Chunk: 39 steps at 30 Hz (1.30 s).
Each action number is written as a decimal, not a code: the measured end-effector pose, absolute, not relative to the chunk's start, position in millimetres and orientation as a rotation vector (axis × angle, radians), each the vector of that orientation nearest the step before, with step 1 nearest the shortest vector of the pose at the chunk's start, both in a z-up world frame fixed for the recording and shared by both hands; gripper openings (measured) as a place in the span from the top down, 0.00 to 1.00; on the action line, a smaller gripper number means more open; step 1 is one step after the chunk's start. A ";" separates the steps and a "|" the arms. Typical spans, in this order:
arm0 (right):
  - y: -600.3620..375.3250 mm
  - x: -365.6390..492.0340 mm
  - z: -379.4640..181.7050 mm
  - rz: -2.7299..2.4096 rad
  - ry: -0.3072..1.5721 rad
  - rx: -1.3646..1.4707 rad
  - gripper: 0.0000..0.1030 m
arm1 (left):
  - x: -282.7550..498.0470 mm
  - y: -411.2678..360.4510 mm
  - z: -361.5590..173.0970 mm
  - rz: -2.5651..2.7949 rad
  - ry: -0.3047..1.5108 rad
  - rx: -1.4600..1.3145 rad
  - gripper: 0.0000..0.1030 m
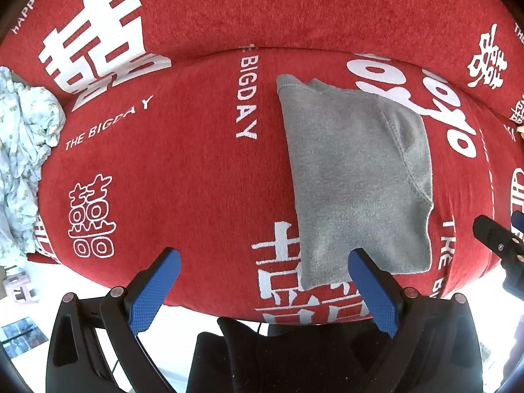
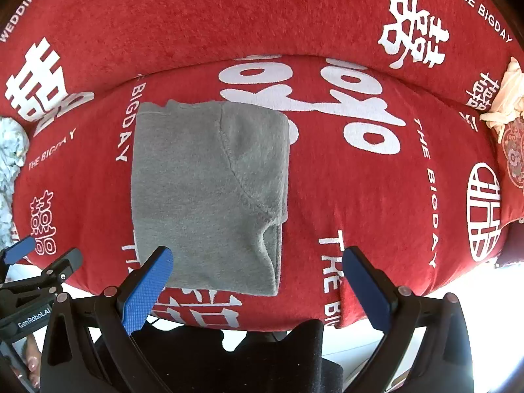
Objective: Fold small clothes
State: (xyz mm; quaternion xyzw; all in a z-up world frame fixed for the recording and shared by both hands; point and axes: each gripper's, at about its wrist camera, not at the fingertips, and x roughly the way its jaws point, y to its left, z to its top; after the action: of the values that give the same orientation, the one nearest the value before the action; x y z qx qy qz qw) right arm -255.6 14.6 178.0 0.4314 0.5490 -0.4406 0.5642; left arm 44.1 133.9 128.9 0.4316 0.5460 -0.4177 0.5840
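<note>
A: Where is the grey garment (image 2: 209,193) now?

B: It lies flat on the red sofa cover (image 2: 360,203), already folded into a neat block. Both tools hang above its near edge. The left gripper (image 1: 263,281) is spread wide and holds nothing; the right gripper (image 2: 257,278) is the same, released and empty.

A: What could go wrong from here?

B: I think the fleece is thick and the folded layers may spring open. If one finger catches only the top layer at the near edge, the fold can be pulled apart. The soft cushion can also let the block slide.

A: Do the two views differ?

B: Yes. The left view shows a pale blue pile of clothes (image 1: 23,163) at the sofa's end much more fully. The right view shows a cream cloth (image 2: 506,98) on the other end
</note>
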 end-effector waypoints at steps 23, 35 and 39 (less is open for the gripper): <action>12.7 -254.0 178.4 -1.039 1.292 1.017 0.00 | 46.5 132.4 130.9 -0.985 1.266 1.006 0.01; 12.0 -253.5 178.0 -1.037 1.292 1.016 0.00 | 42.8 129.0 132.8 -0.990 1.241 1.012 0.01; 10.6 -253.4 177.7 -1.035 1.293 1.016 0.00 | 42.7 128.7 133.2 -0.990 1.242 1.009 0.01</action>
State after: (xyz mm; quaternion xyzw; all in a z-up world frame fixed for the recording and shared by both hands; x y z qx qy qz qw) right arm -253.4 10.6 177.7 0.4319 0.5495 -0.4399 0.5640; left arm 42.7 128.7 133.2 0.4333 0.5333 -0.4251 0.5892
